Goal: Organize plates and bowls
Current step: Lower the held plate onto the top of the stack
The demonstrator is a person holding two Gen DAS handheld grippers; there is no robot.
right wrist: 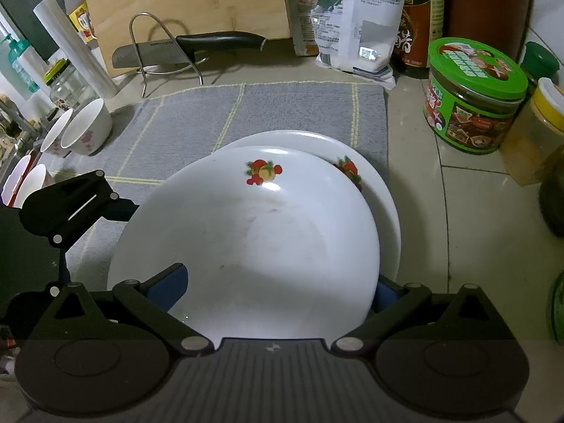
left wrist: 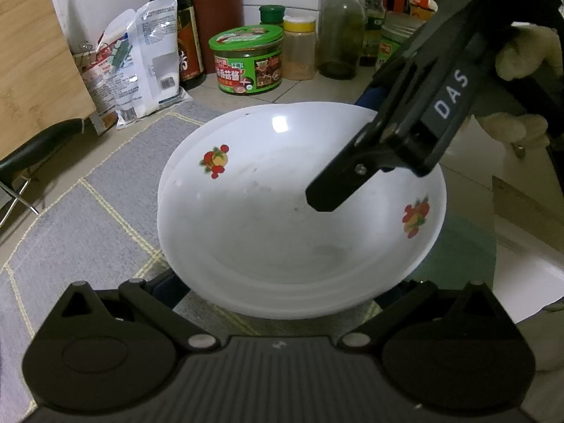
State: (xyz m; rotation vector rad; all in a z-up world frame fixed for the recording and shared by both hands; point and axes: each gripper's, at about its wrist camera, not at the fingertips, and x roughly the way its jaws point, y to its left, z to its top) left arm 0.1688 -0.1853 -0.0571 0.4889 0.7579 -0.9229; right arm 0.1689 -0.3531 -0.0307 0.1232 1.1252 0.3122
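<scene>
Left wrist view: top plate (left wrist: 268,218) stacked on lower plate (left wrist: 275,107), over grey mat (left wrist: 88,218) on bench (left wrist: 317,86); right gripper (left wrist: 319,202) clamped on far rim; left gripper (left wrist: 282,290) spread wide, jaws released.

Right wrist view: top plate (right wrist: 246,239) gripped at near edge, lower plate (right wrist: 386,208) offset right; bowls (right wrist: 88,128) left on mat (right wrist: 289,112).

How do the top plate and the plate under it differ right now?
The top plate shows its whole face; the lower plate shows only a rim crescent. The top plate sits off-centre toward the right gripper, whose fingers straddle its edge; the lower plate lies on the grey mat. Both are white with fruit decals.
</scene>
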